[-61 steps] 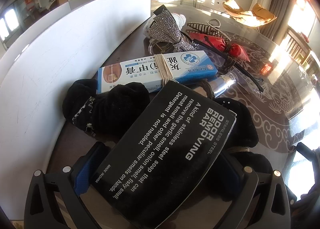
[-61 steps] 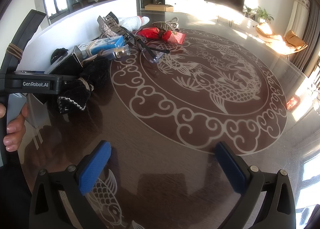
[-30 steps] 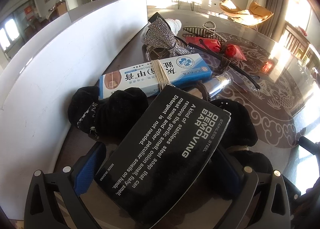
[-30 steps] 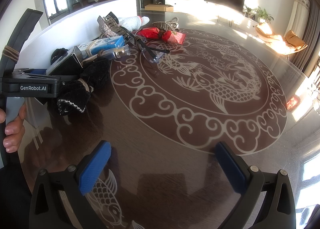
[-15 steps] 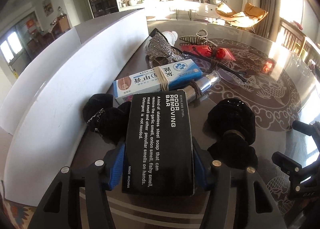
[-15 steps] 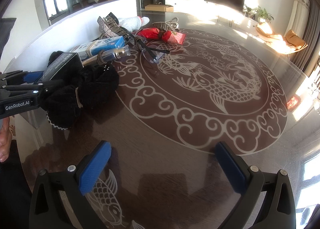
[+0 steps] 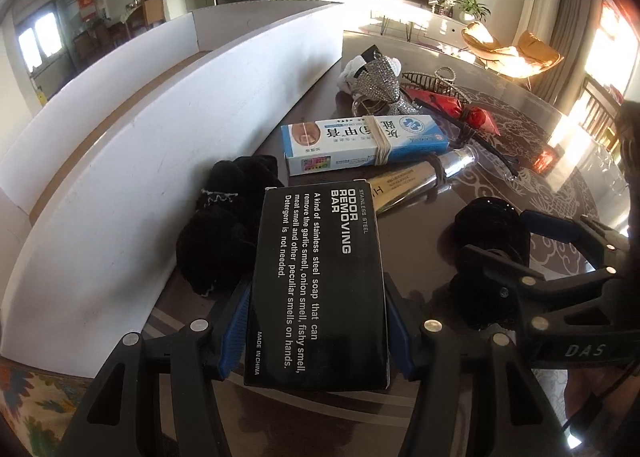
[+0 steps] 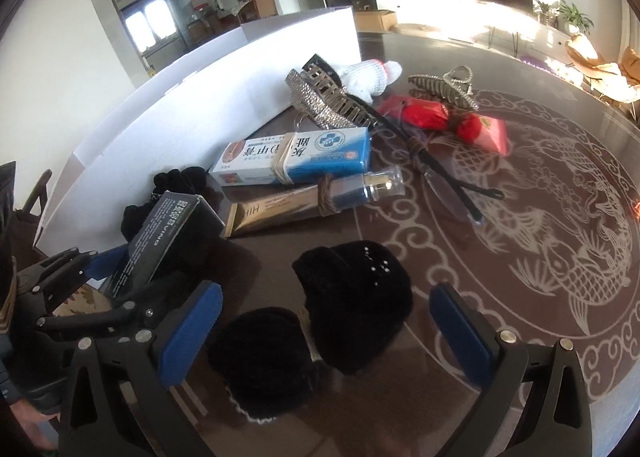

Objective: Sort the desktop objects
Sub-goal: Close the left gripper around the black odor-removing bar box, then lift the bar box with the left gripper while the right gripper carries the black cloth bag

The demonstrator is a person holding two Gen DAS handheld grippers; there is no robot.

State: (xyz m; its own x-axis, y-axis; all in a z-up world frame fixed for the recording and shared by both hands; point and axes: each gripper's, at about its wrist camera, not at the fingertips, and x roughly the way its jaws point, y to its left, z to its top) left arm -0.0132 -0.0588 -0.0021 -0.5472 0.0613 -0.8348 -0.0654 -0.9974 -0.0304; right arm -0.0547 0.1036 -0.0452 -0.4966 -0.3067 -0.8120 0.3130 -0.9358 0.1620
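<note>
My left gripper (image 7: 316,321) is shut on a black odor-removing-bar box (image 7: 316,281) and holds it near the table's near edge; the box also shows in the right wrist view (image 8: 164,235). My right gripper (image 8: 324,321) is open, its fingers either side of a black knit glove bundle (image 8: 352,305), which also shows in the left wrist view (image 7: 490,233). A second black glove (image 7: 224,225) lies left of the box against the white wall.
A white box wall (image 7: 160,129) runs along the left. Behind lie a blue-white ointment carton (image 8: 296,157), a gold tube (image 8: 280,209), glasses (image 8: 444,181), a rhinestone hair clip (image 8: 320,101), a white glove (image 8: 368,73), red packets (image 8: 440,115) and a claw clip (image 8: 444,87).
My left gripper has closed on the black box and drawn it back and up. My right gripper has swung left and now straddles the black glove bundle.
</note>
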